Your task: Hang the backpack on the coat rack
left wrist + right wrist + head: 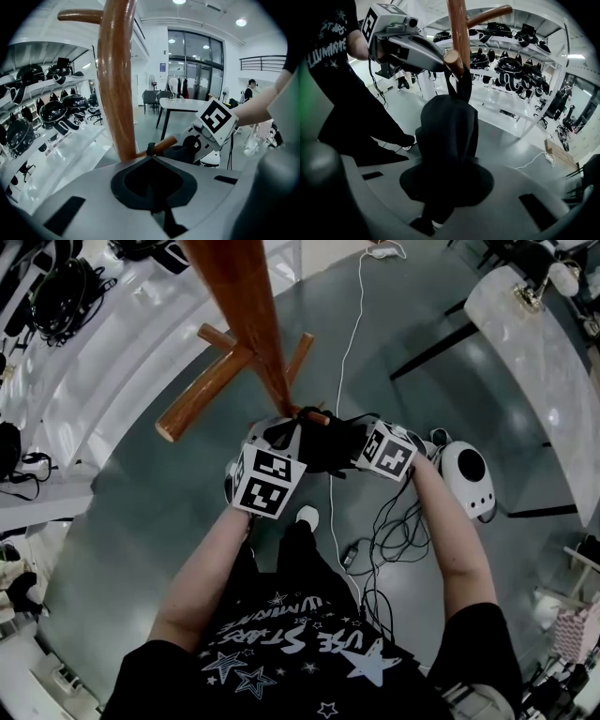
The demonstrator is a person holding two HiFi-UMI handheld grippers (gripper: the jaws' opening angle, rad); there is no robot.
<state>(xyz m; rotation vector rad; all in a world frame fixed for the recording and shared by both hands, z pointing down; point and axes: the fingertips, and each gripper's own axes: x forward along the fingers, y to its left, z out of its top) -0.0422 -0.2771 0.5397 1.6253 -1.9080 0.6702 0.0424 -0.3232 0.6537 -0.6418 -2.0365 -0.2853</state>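
Backpack [450,126]: black, hangs by its loop from the peg [453,60].
Right gripper [443,187]: jaws clamped on the backpack's lower fabric.
Left gripper [408,42]: tip at the peg.

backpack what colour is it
Black, no pattern visible. The backpack shows best in the right gripper view.

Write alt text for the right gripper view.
A black backpack hangs by its loop from a wooden coat rack peg, its lower fabric clamped between the jaws of the right gripper. The left gripper reaches toward the peg.
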